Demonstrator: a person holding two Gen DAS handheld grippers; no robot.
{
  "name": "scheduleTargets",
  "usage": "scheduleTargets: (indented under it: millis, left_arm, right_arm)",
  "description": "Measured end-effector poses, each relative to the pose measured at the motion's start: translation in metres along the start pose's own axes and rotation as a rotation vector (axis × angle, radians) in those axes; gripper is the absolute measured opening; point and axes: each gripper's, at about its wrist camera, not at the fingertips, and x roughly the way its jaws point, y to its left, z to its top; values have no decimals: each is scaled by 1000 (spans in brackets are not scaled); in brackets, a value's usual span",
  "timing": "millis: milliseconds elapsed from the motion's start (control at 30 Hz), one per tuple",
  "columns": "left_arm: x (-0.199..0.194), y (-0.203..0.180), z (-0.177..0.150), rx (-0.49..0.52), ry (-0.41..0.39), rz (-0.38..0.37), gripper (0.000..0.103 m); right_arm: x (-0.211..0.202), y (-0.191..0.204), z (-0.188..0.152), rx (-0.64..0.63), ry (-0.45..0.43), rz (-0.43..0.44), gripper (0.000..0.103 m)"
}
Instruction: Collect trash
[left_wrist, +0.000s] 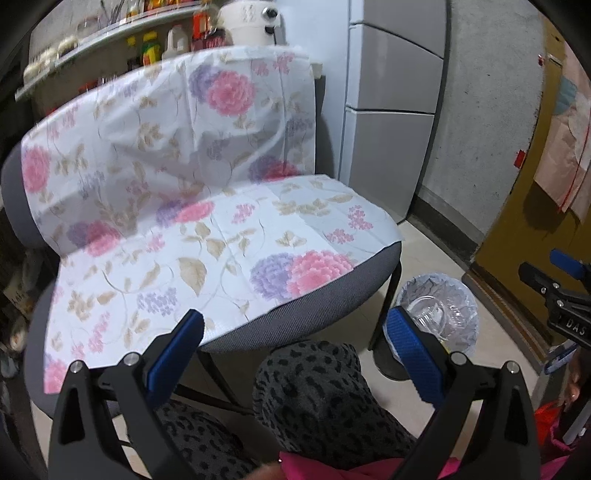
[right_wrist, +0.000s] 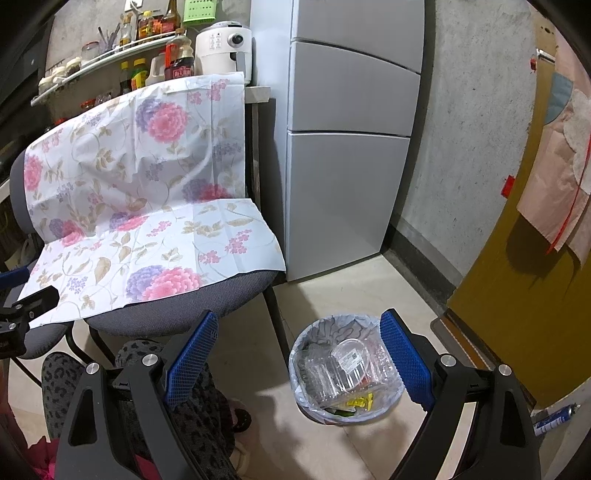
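A: Item 1, trash bin (right_wrist: 345, 373): lower centre of the right wrist view, on the pale tiled floor (right_wrist: 332, 280). We log it as round, lined w/ a thin translucent bag. Contents: clear plastic clamshell box (right_wrist: 351, 363) w/ white label, more clear plastic, yellow wrapper scraps (right_wrist: 360, 401) near the front rim.

B: Same bin (left_wrist: 439, 314) shows lower right in the left wrist view, just beside the chair leg; only clear plastic is legible there.

A: Item 2, right gripper (right_wrist: 299, 362): jaws spread wide, nothing between them, bin showing in the gap.

B: Item 3, left gripper (left_wrist: 295, 354): also wide apart, holding nothing; leopard-print knee (left_wrist: 314, 391) fills the gap.

A: Item 4, grey chair (right_wrist: 192, 299): left of bin, w/ floral cloth (right_wrist: 147, 192) draped over back and seat. Fridge (right_wrist: 351, 147) upper centre.
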Motion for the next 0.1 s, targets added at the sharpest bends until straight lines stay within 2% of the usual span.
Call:
scheduleTargets:
  millis: [100]
  left_arm:
    - [17,18,-4,-44,35,-11,96]
  right_arm:
    - [11,8,1,5,19,22,89]
